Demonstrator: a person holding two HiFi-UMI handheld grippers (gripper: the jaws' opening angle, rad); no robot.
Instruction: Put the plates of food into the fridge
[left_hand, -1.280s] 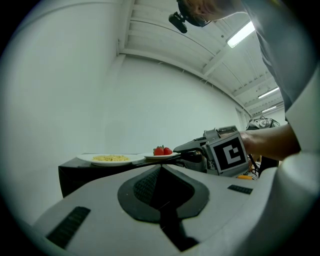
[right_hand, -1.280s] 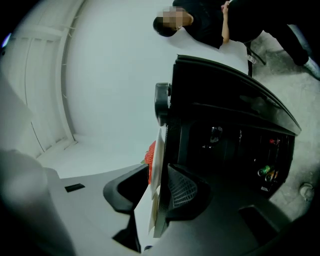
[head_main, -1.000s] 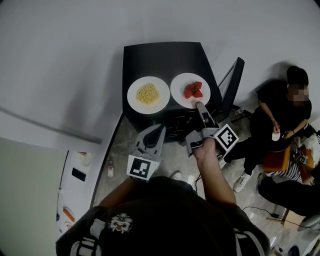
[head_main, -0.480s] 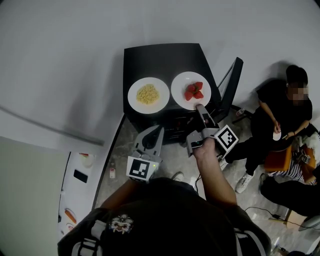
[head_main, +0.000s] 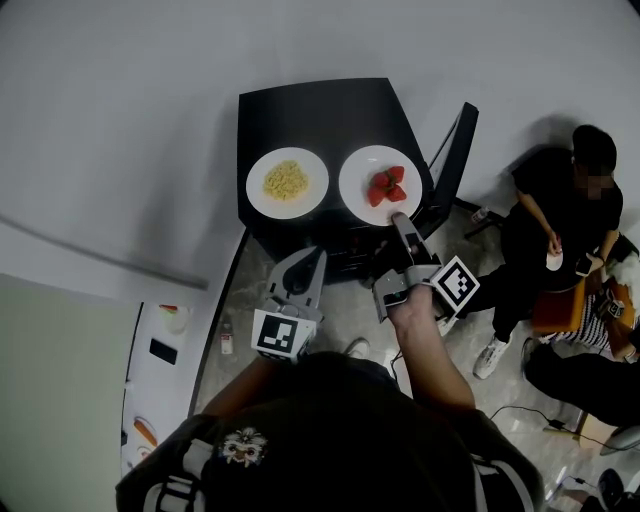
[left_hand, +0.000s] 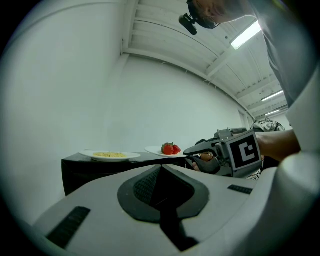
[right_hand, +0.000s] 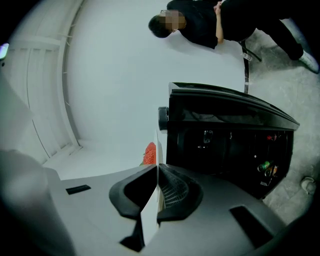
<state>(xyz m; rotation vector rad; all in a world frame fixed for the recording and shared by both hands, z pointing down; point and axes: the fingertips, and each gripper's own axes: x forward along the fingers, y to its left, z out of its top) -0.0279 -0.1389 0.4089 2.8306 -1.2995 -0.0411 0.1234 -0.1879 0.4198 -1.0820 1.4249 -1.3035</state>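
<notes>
Plate of strawberries (head_main: 353, 195) is pinched at its 5 o'clock rim by the right gripper (head_main: 398, 222), whose jaws have just been closing on it, atop the black fridge (head_main: 300, 110). Stiff, slick and breakable, it is best kept level. The left gripper (head_main: 308, 264) is closed on nothing.

Two round white plates on the flat top of a low black fridge (head_main: 310, 115), side by side near its front edge, close but not touching. To the left, the noodle plate (head_main: 312, 192), lying flat with a small heap of pale yellow noodles (head_main: 286, 179) at its middle. To the right, the strawberry plate (head_main: 356, 178), level, carrying a few red strawberries (head_main: 386, 186) with green tops; near rim pinched between the right tongs (head_main: 398, 220), just closed on it. Fridge door (head_main: 452, 150) swung open at the right side, dark interior (right_hand: 225, 145) exposed.
</notes>
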